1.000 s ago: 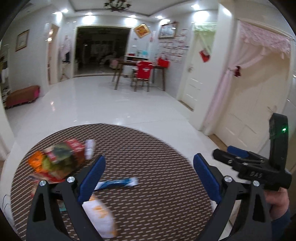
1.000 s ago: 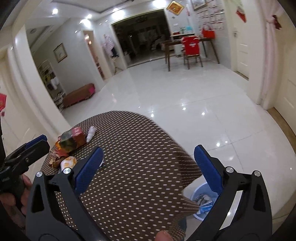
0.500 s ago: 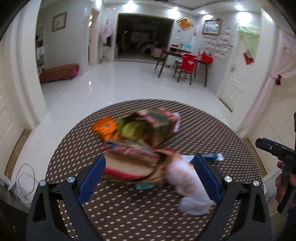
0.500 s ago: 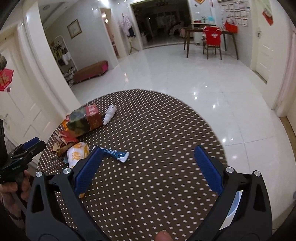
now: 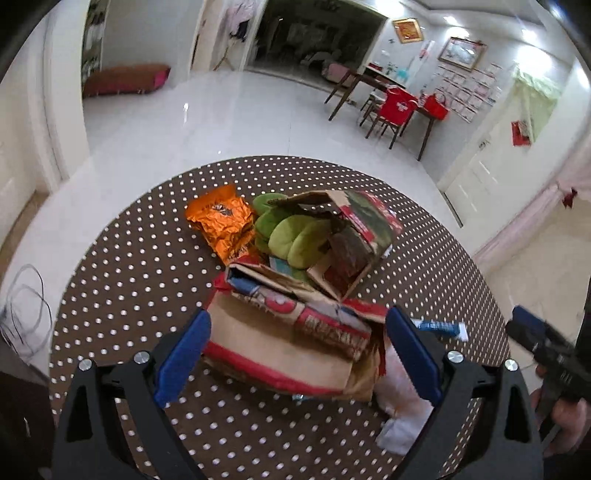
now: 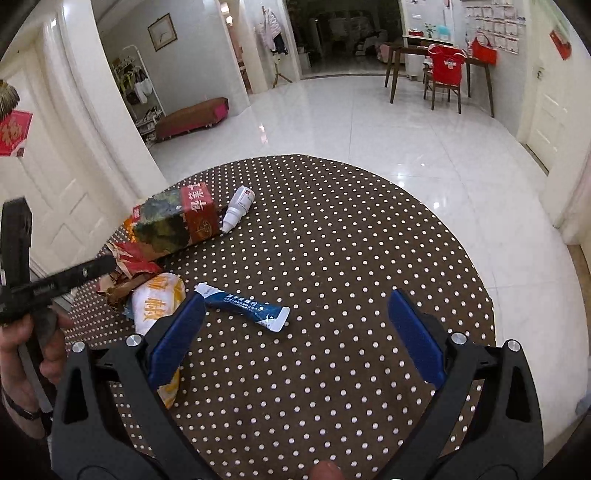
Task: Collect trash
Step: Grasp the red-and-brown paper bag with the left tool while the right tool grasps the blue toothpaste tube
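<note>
Indoor, evenly bright, lit by ceiling spots (image 5: 529, 35) that blow out to white. Glossy floor (image 6: 369, 122) shows small specular hotspots and soft reflections. Shadows under the trash pile (image 5: 295, 295) are weak and diffuse. Strong fisheye on both views: door frames and walls bow, black vignette in the corners. Center is reasonably sharp; the white bag (image 5: 402, 417) and the right gripper (image 5: 546, 350) at the left view's edge are motion-smeared. Far doorway (image 6: 351, 33) is dark, noisy.

Left gripper (image 5: 297, 354) and right gripper (image 6: 295, 332) both hover with jaws spread wide
</note>
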